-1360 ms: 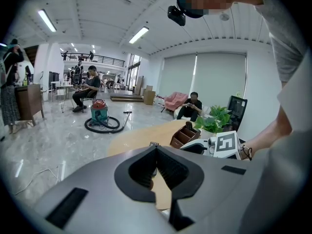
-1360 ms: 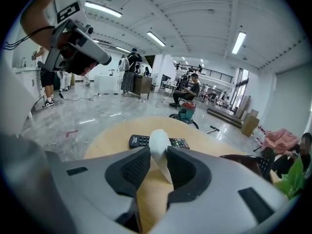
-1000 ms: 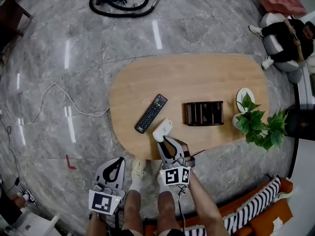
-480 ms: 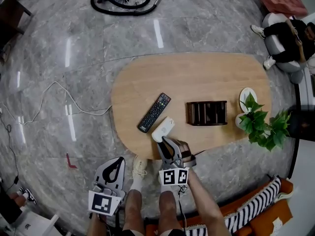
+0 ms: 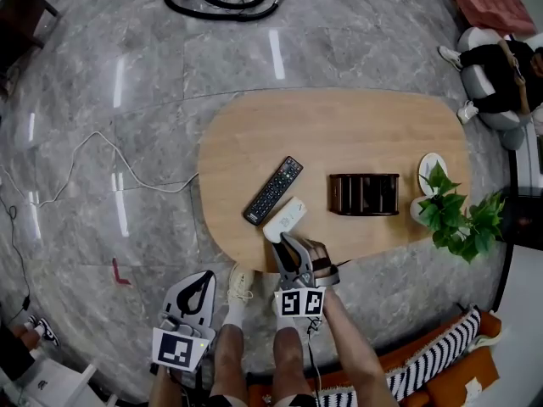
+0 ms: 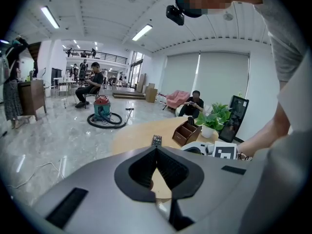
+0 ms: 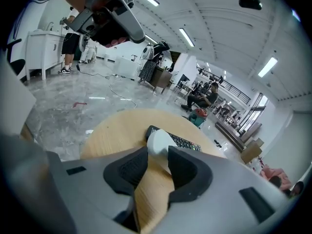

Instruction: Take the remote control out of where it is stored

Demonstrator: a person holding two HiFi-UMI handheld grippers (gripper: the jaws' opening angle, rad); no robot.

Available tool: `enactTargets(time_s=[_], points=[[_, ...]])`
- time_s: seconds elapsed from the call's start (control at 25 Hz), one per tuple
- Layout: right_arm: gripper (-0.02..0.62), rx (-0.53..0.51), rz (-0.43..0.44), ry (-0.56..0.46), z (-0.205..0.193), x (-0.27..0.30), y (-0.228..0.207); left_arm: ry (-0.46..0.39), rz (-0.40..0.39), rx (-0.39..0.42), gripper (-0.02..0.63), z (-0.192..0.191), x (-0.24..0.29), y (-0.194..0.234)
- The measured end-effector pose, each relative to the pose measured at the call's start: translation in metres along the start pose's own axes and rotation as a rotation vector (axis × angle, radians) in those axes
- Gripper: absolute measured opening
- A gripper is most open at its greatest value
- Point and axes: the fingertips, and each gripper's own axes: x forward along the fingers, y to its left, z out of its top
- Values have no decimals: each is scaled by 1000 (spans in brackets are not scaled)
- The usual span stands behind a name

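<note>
Two remotes on one desk (image 5: 339, 125): black remote (image 5: 273, 191) at eleven o'clock of white remote (image 5: 285, 219), which lies between right gripper's (image 5: 282, 241) just-opened jaws; left gripper's (image 5: 202, 280) jaws together.

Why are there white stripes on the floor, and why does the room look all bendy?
Head view: the stripes are glare bouncing off the shiny floor. Left gripper view: the wide lens curves the ceiling and darkens the corners. Right gripper view: the same bending, and the lamps show as plain white.
</note>
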Motion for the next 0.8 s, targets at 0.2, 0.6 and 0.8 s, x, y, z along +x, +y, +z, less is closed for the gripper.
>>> enactTargets(time_s=[0.2, 0.6, 0.8], points=[[129, 15, 31, 12, -2, 4, 9, 18, 17, -11, 6, -5, -4, 5], [126, 66, 43, 40, -8, 15, 23, 18, 30, -15, 5, -9, -13, 17], [126, 82, 41, 35, -4, 15, 21, 19, 30, -23, 6, -9, -14, 16]])
